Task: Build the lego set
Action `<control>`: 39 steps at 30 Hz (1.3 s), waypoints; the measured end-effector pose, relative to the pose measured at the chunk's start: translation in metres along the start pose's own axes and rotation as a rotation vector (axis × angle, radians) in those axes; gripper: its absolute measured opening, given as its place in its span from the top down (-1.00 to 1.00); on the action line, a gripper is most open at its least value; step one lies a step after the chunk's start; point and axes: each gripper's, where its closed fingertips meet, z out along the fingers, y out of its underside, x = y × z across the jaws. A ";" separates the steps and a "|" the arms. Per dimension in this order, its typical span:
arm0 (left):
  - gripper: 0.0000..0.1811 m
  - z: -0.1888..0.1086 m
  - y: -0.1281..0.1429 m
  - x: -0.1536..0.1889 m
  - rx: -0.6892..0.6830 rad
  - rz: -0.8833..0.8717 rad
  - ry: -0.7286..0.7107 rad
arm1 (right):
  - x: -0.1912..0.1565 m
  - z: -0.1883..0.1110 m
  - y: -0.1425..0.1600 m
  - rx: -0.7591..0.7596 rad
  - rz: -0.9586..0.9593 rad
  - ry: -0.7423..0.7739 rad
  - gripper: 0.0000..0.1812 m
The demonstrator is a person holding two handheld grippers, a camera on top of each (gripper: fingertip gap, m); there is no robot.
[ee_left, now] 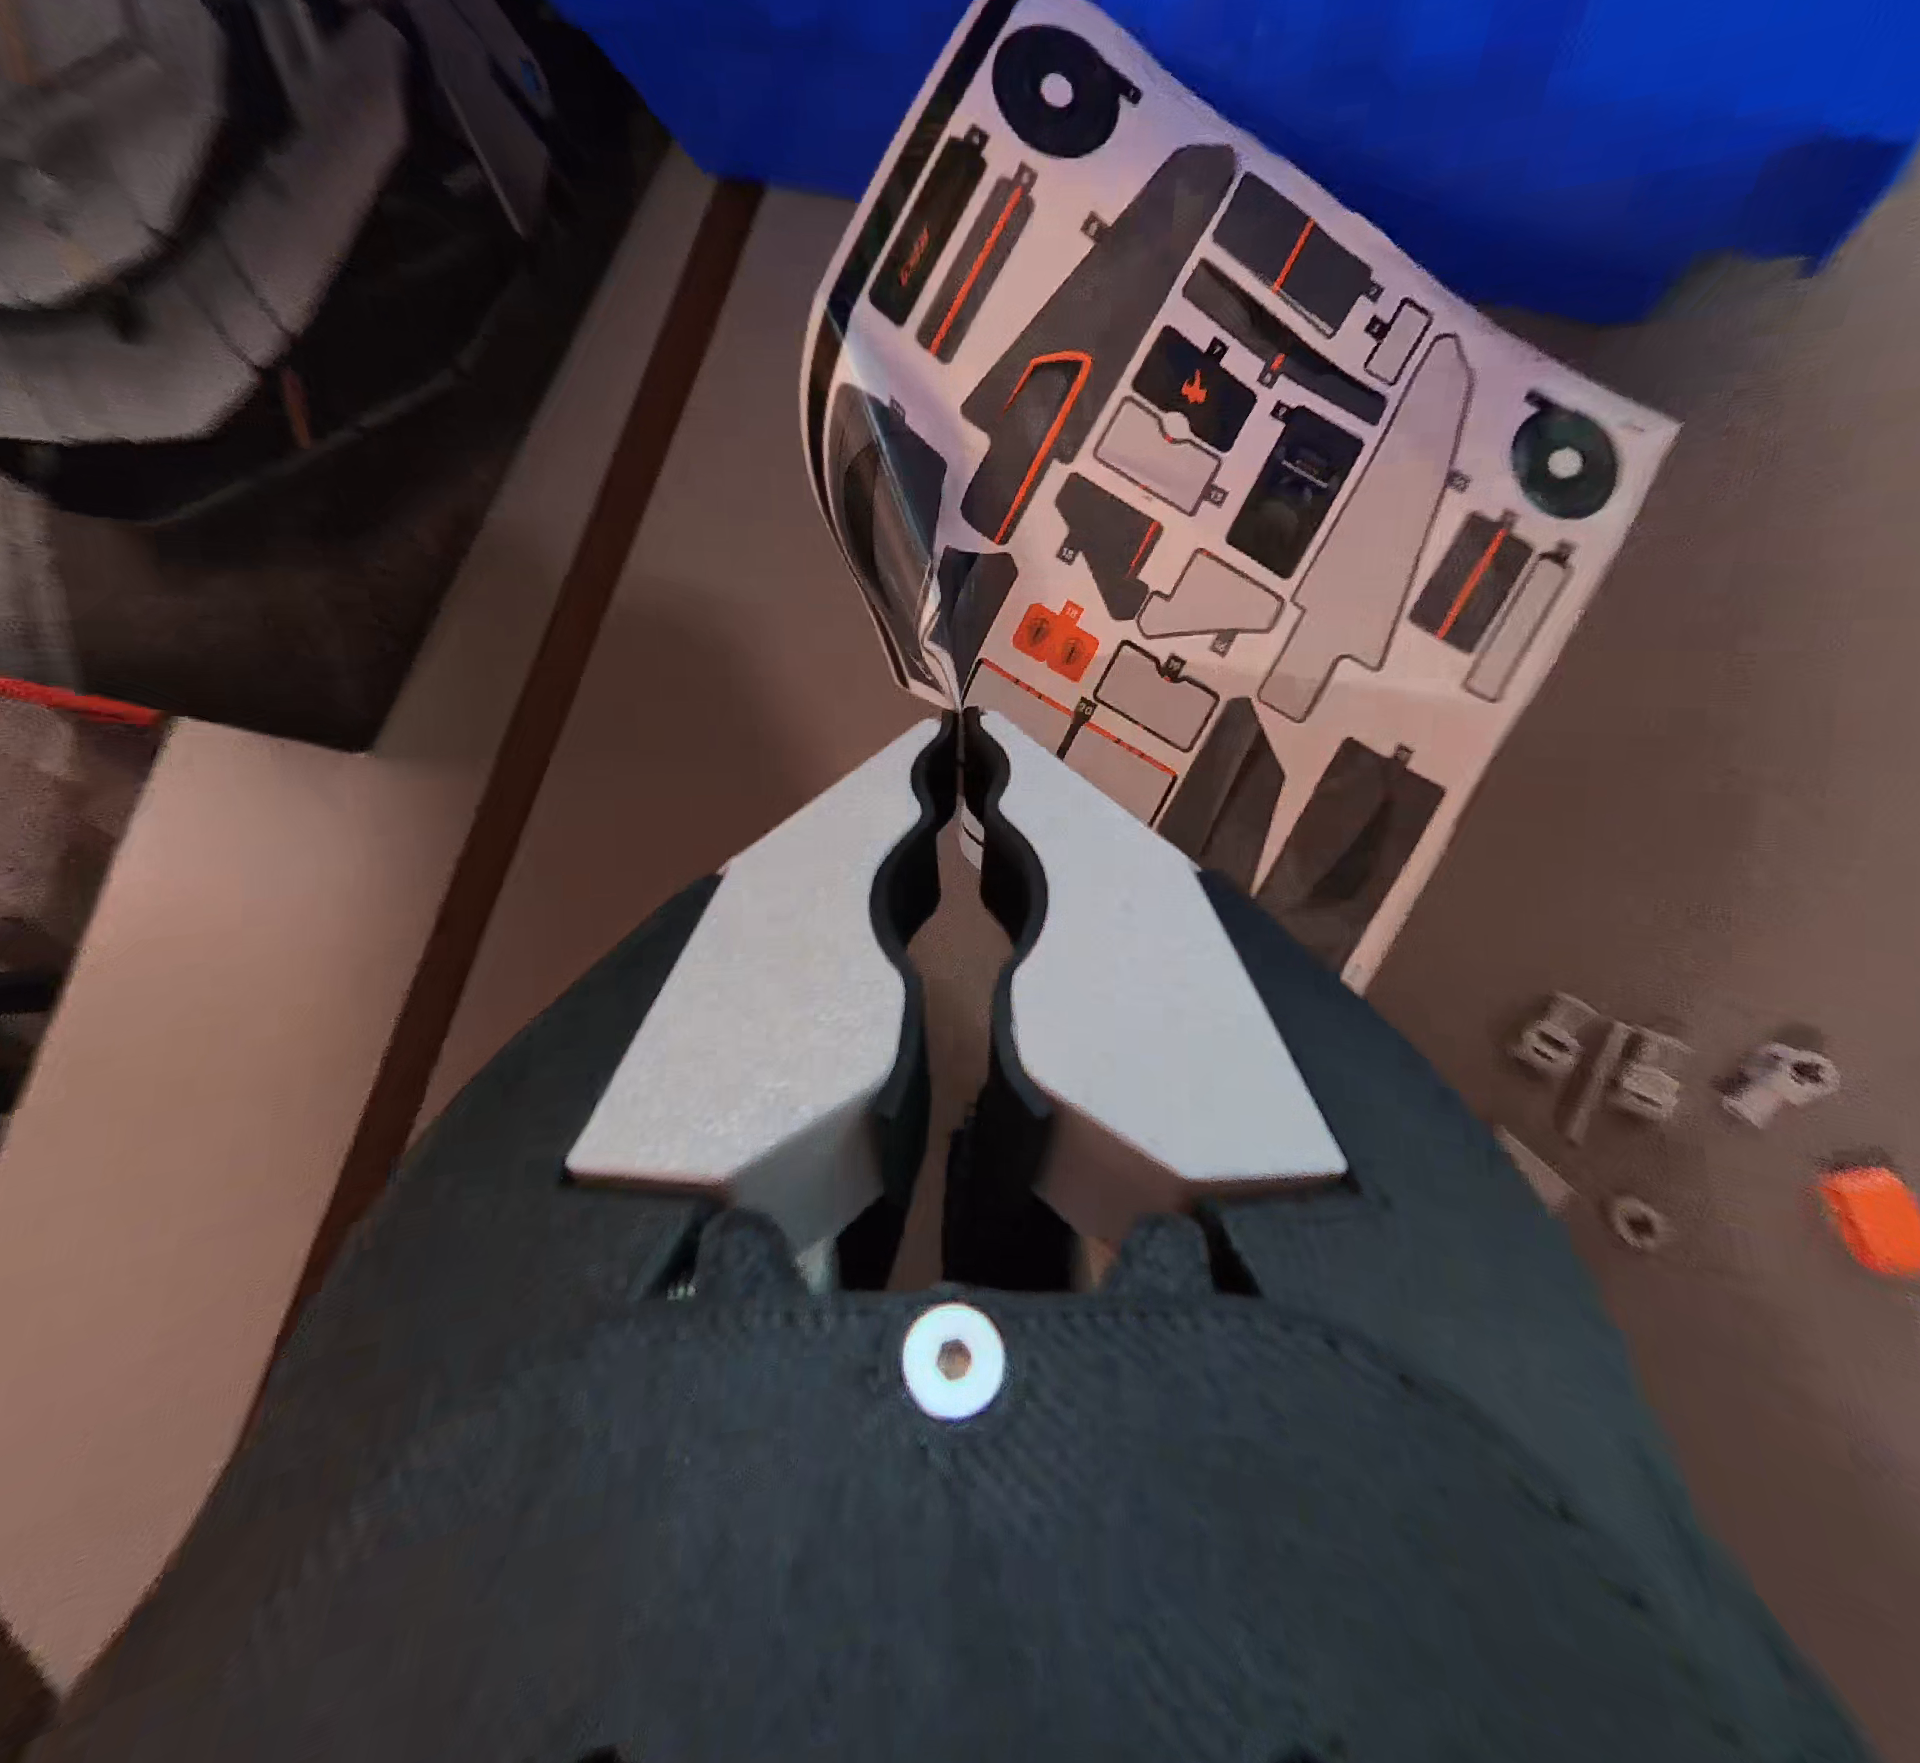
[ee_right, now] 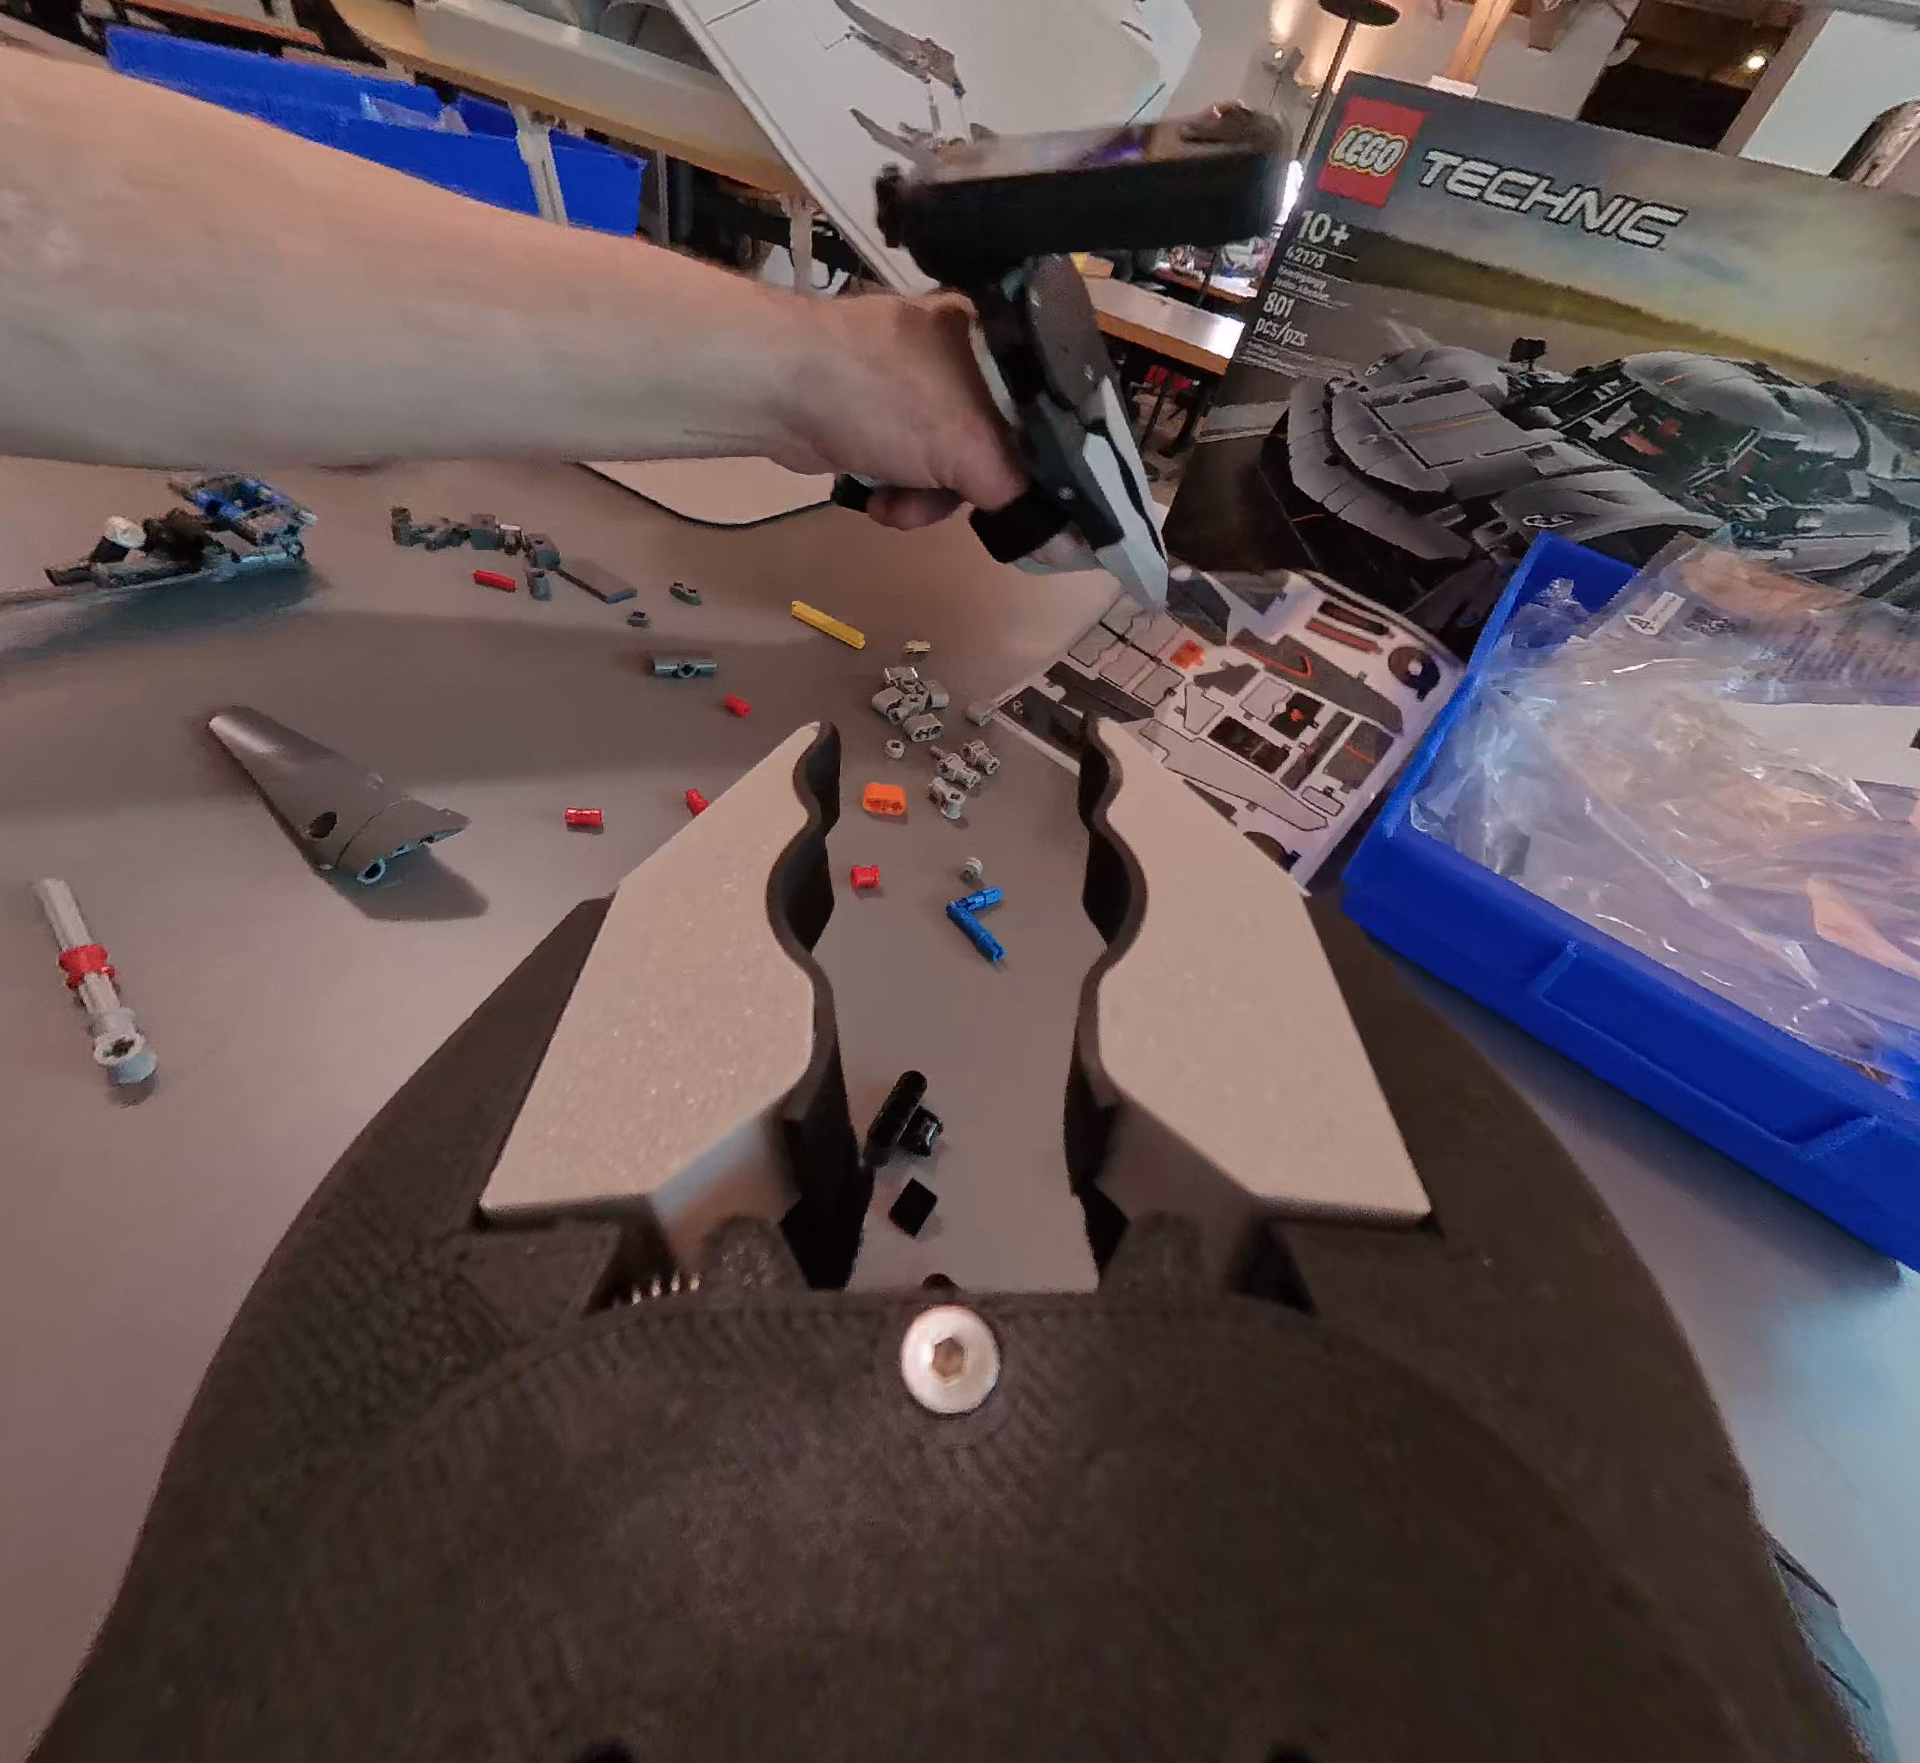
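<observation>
The sticker sheet [ee_left: 1247, 466] is white with dark grey and orange stickers. It lies on the grey table beside a blue bin. My left gripper [ee_left: 961, 726] is shut on the sheet's near edge, and the sheet curls upward there. The right wrist view shows the same gripper [ee_right: 1148, 596], held by a hand, with its tips down on the sheet [ee_right: 1247, 716]. My right gripper [ee_right: 956, 747] is open and empty, hovering above the table over loose small parts.
A blue bin [ee_right: 1558, 965] holds plastic bags at the right. The set's box [ee_right: 1558, 311] stands behind the sheet. Grey connectors [ee_right: 914, 705], an orange piece [ee_right: 883, 799], a blue piece [ee_right: 977, 924] and red pins are scattered mid-table. A grey wing panel [ee_right: 332, 799] and a partial assembly [ee_right: 197, 529] lie left. Some 25 cm of space lies between my two pairs of fingers.
</observation>
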 end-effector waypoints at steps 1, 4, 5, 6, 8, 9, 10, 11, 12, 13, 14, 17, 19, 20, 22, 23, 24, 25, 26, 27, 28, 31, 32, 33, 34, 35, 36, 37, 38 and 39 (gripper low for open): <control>1.00 -0.013 -0.006 0.001 0.031 0.009 -0.011 | 0.003 -0.001 -0.001 0.009 0.014 0.012 0.49; 1.00 -0.060 -0.024 0.012 0.143 0.009 -0.014 | 0.017 -0.005 -0.006 0.049 0.079 0.049 0.41; 1.00 -0.079 -0.031 0.016 0.193 0.023 -0.029 | 0.024 -0.007 -0.006 0.063 0.122 0.069 0.40; 1.00 -0.097 -0.036 0.023 0.234 0.038 -0.026 | 0.032 -0.009 -0.008 0.081 0.174 0.081 0.39; 1.00 -0.134 -0.047 0.037 0.320 0.051 -0.014 | 0.044 -0.013 -0.015 0.132 0.286 0.075 0.35; 1.00 -0.149 -0.051 0.045 0.345 0.061 -0.005 | 0.046 -0.013 -0.018 0.143 0.314 0.063 0.32; 1.00 -0.163 -0.052 0.054 0.358 0.074 0.014 | 0.047 -0.012 -0.021 0.144 0.324 0.048 0.28; 1.00 -0.176 -0.055 0.062 0.378 0.086 0.025 | 0.047 -0.011 -0.025 0.152 0.337 0.032 0.23; 1.00 -0.187 -0.055 0.070 0.390 0.097 0.037 | 0.046 -0.010 -0.032 0.173 0.359 0.008 0.20; 1.00 -0.197 -0.055 0.080 0.391 0.109 0.061 | 0.046 -0.011 -0.040 0.197 0.381 -0.018 0.21; 1.00 -0.206 -0.054 0.089 0.398 0.118 0.083 | 0.046 -0.011 -0.048 0.213 0.396 -0.034 0.22; 1.00 -0.229 -0.050 0.112 0.419 0.142 0.139 | 0.031 -0.006 -0.066 0.214 0.417 -0.167 0.29; 1.00 -0.242 -0.047 0.125 0.452 0.153 0.176 | 0.013 -0.003 -0.076 0.209 0.429 -0.293 0.46; 1.00 -0.247 -0.045 0.128 0.461 0.155 0.177 | 0.004 -0.002 -0.081 0.217 0.428 -0.341 0.56; 1.00 -0.256 -0.040 0.132 0.481 0.158 0.179 | -0.012 -0.002 -0.092 0.238 0.412 -0.424 0.96; 0.97 -0.259 -0.037 0.132 0.492 0.153 0.172 | -0.018 -0.001 -0.097 0.234 0.404 -0.445 1.00; 0.94 -0.263 -0.036 0.128 0.513 0.144 0.154 | -0.022 0.001 -0.100 0.230 0.385 -0.452 1.00; 0.90 -0.267 -0.034 0.124 0.532 0.135 0.139 | -0.027 0.002 -0.104 0.225 0.361 -0.454 1.00; 0.87 -0.272 -0.032 0.119 0.550 0.124 0.125 | -0.030 0.005 -0.108 0.222 0.346 -0.450 1.00; 0.84 -0.276 -0.030 0.114 0.571 0.112 0.118 | -0.032 0.006 -0.113 0.224 0.339 -0.449 1.00; 0.80 -0.281 -0.027 0.109 0.589 0.097 0.121 | -0.035 0.007 -0.119 0.230 0.330 -0.452 1.00; 0.75 -0.290 -0.020 0.095 0.630 0.056 0.127 | -0.042 0.012 -0.136 0.241 0.291 -0.455 1.00; 0.71 -0.294 -0.019 0.090 0.653 0.046 0.124 | -0.045 0.014 -0.142 0.243 0.286 -0.464 1.00; 0.68 -0.297 -0.017 0.086 0.670 0.034 0.126 | -0.047 0.017 -0.147 0.242 0.278 -0.466 1.00; 0.65 -0.300 -0.016 0.081 0.683 0.019 0.131 | -0.049 0.021 -0.151 0.235 0.269 -0.474 1.00; 0.61 -0.302 -0.014 0.075 0.700 -0.001 0.134 | -0.052 0.024 -0.154 0.230 0.260 -0.487 1.00; 0.57 -0.305 -0.013 0.070 0.725 -0.020 0.144 | -0.053 0.028 -0.157 0.227 0.257 -0.494 1.00; 0.55 -0.308 -0.012 0.065 0.750 -0.044 0.159 | -0.054 0.032 -0.161 0.227 0.258 -0.500 1.00; 0.52 -0.310 -0.010 0.058 0.771 -0.078 0.173 | -0.054 0.035 -0.164 0.228 0.260 -0.513 1.00; 0.48 -0.311 -0.008 0.051 0.793 -0.113 0.191 | -0.055 0.038 -0.167 0.230 0.265 -0.527 1.00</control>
